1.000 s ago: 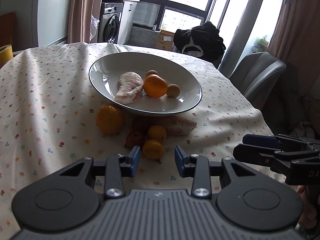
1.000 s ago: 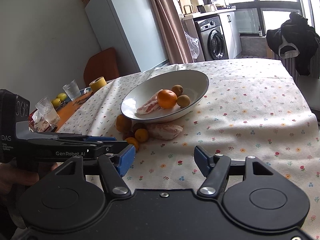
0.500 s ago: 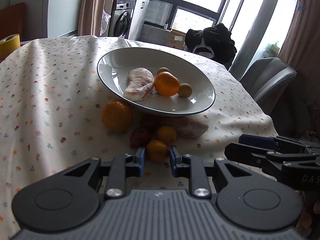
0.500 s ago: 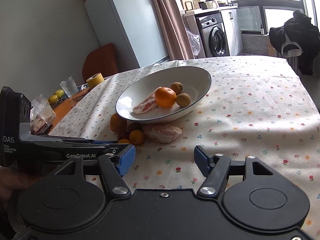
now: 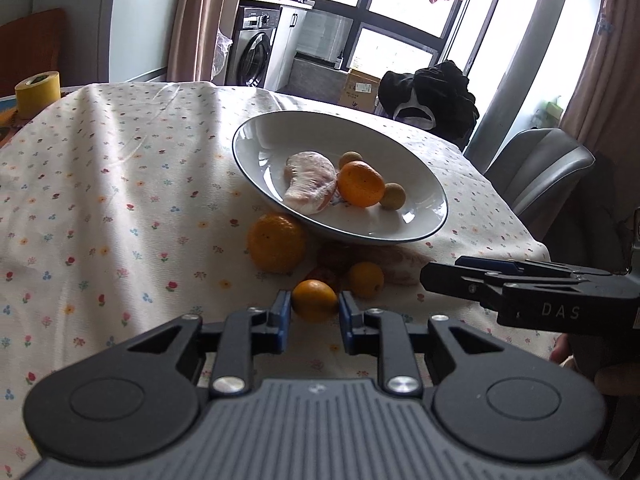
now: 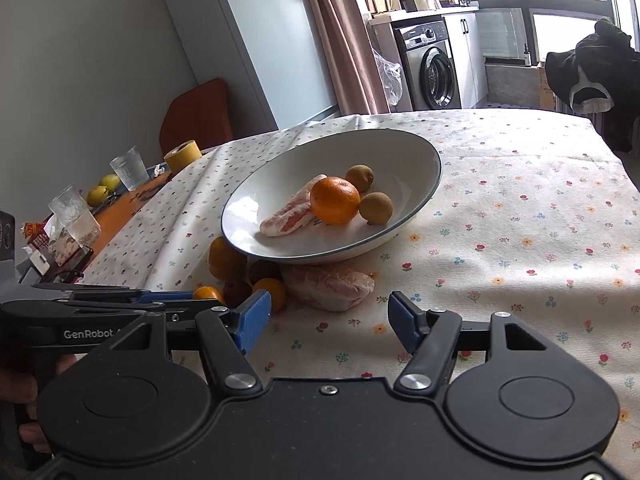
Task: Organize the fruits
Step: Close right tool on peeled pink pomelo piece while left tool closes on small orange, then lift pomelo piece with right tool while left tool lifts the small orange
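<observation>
A white bowl [image 5: 256, 148] on the floral tablecloth holds a pomelo piece [image 5: 310, 182], an orange [image 5: 360, 183] and two small brown fruits [image 5: 393, 196]. In front of it lie a large orange [image 5: 276, 242], a dark red fruit [image 5: 325, 275], a small orange [image 5: 366, 279] and a second pomelo piece [image 6: 332, 285]. My left gripper [image 5: 313, 311] has its blue pads on both sides of a small orange [image 5: 314, 300], close to touching it. My right gripper [image 6: 329, 319] is open and empty, just short of the second pomelo piece. The left gripper also shows in the right wrist view [image 6: 188, 300].
A yellow tape roll [image 5: 38, 92] stands at the table's far left. Two glasses [image 6: 128, 168] and yellow-green fruits [image 6: 105, 188] sit on an orange surface to the left. A grey chair [image 5: 548, 172] and dark clothes [image 5: 430, 98] are beyond the table's right side.
My left gripper moved forward and narrowed around the nearest small orange. My right gripper drifted slightly closer to the fruit pile, still open.
</observation>
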### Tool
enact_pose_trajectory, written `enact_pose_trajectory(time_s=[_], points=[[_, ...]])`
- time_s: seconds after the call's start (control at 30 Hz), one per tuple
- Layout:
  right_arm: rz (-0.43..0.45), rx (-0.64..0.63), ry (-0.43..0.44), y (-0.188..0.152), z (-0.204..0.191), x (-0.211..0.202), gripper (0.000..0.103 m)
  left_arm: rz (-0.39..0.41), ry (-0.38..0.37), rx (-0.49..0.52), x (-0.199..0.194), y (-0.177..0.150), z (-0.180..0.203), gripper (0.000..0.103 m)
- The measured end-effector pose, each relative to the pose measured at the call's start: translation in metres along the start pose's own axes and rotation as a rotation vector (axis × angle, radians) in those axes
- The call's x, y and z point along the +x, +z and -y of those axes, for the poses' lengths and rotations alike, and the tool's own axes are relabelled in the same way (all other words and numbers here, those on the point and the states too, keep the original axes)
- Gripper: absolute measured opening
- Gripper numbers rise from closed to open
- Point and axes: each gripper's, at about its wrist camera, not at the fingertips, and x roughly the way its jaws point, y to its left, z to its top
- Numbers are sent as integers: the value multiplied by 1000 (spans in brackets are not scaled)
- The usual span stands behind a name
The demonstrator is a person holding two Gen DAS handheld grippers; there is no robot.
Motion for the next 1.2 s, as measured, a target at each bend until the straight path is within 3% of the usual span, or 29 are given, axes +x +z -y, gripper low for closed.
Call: enact_pose_trajectory(time_s=[0.67, 0.73, 1.2], points=[[-25, -65, 8, 10, -1, 35, 65, 19, -1, -31, -7, 1, -20, 24], [-28, -70, 9, 9, -2, 34, 55, 20, -2, -34, -8, 0, -21, 24], [-80, -49, 33, -4, -5, 12, 32, 29, -11, -38, -12, -4, -19, 24]])
